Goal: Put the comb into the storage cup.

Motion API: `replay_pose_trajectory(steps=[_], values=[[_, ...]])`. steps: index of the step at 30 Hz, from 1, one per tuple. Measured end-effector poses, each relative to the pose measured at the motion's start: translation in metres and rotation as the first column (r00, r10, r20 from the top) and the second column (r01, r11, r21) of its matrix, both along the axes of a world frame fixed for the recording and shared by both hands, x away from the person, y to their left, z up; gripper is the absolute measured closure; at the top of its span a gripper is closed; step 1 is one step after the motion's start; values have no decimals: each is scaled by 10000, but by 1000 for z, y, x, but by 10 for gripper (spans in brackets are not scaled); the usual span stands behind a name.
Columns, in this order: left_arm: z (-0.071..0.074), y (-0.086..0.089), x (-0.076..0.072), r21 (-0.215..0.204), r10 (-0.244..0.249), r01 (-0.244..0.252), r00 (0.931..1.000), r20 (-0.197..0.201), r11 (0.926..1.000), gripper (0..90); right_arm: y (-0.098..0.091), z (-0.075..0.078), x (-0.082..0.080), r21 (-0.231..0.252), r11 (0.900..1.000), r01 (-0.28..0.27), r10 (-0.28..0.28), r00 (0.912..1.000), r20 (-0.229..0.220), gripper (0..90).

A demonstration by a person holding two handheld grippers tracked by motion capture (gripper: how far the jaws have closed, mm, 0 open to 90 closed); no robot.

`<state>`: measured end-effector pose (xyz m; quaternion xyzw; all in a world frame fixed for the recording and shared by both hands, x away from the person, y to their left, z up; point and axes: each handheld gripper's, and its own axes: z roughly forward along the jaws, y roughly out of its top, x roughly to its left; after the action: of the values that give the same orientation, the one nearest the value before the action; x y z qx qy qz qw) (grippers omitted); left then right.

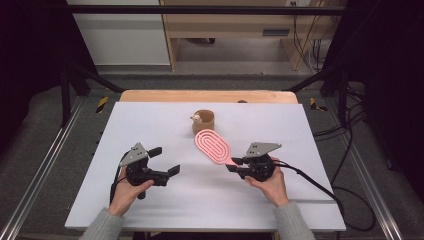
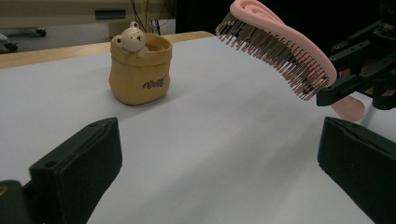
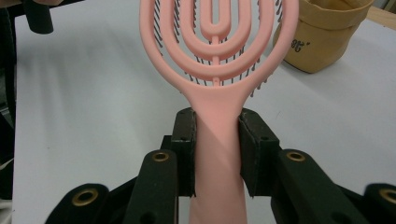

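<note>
Above the white table, my right gripper clamps the pink hairbrush handle; my left gripper gapes empty. A careless swing could topple the bear pot.

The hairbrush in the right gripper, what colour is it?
The hairbrush is pink with dark bristles, clearest in the right gripper view.

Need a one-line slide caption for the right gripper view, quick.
Right tongs clamp the handle of a pink hairbrush, its head raised over the white table near a tan pot.
</note>
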<state>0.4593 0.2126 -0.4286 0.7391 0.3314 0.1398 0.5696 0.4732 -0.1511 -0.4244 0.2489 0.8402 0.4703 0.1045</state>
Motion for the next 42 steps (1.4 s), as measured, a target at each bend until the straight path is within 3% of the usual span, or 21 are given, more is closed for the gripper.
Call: replay_pose_trajectory(steps=[42], values=[[13, -48, 12, -211, -973, 962, 9937, -559, 9951, 0, 1, 3, -1, 253, 9996, -92, 90, 9999, 74, 700]])
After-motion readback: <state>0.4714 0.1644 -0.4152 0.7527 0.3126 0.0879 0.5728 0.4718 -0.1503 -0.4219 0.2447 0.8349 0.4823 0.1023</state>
